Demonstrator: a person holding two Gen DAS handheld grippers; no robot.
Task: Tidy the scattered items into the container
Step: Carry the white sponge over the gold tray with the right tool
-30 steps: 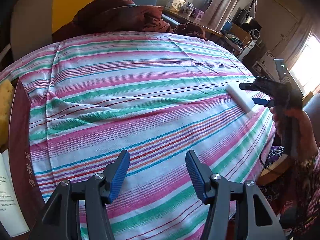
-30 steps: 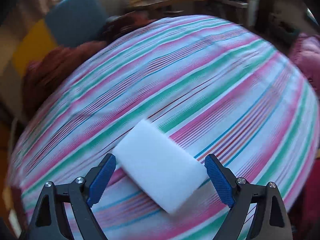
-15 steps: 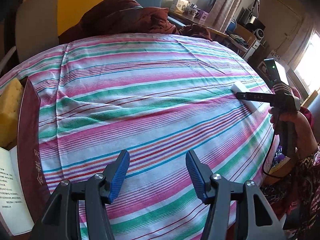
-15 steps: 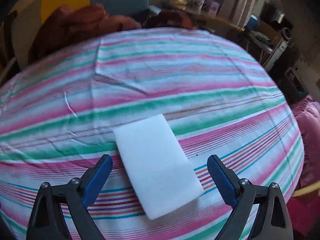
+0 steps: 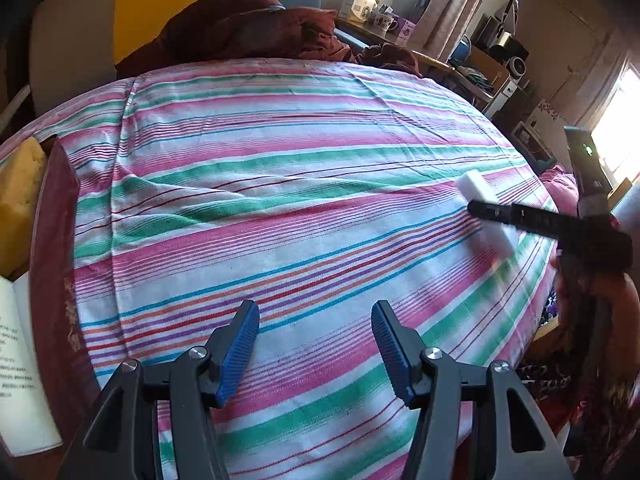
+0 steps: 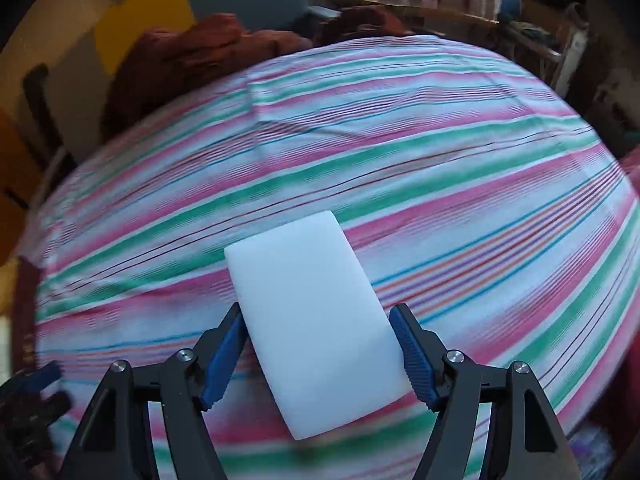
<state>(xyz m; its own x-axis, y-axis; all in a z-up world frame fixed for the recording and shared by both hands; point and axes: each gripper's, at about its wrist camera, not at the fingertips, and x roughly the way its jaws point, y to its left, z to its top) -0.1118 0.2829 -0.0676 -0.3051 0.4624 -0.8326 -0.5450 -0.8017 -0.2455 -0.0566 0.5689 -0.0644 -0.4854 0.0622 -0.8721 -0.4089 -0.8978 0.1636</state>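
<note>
Where right gripper [image 6: 316, 354] straddles, white sponge [image 6: 316, 320].

Striped bedsheet [image 5: 280, 184] across bed; dark red blanket [image 5: 240, 28] bunched at far edge; mugs [image 5: 380, 20] on shelf behind

A white sponge block [image 6: 316, 320], rectangular, smooth and clean, lies flat on the striped cloth of the counter [image 5: 280, 208], close to its right edge. In the right wrist view its long side runs away from the camera, tilted a little leftward, and the blue pads of the right tongs [image 6: 318, 356] sit against its two long sides. At the counter's left edge stands the container [image 5: 52, 248], a dark red box. A yellow sponge [image 5: 18, 200] lies inside it, by its far end.
</note>
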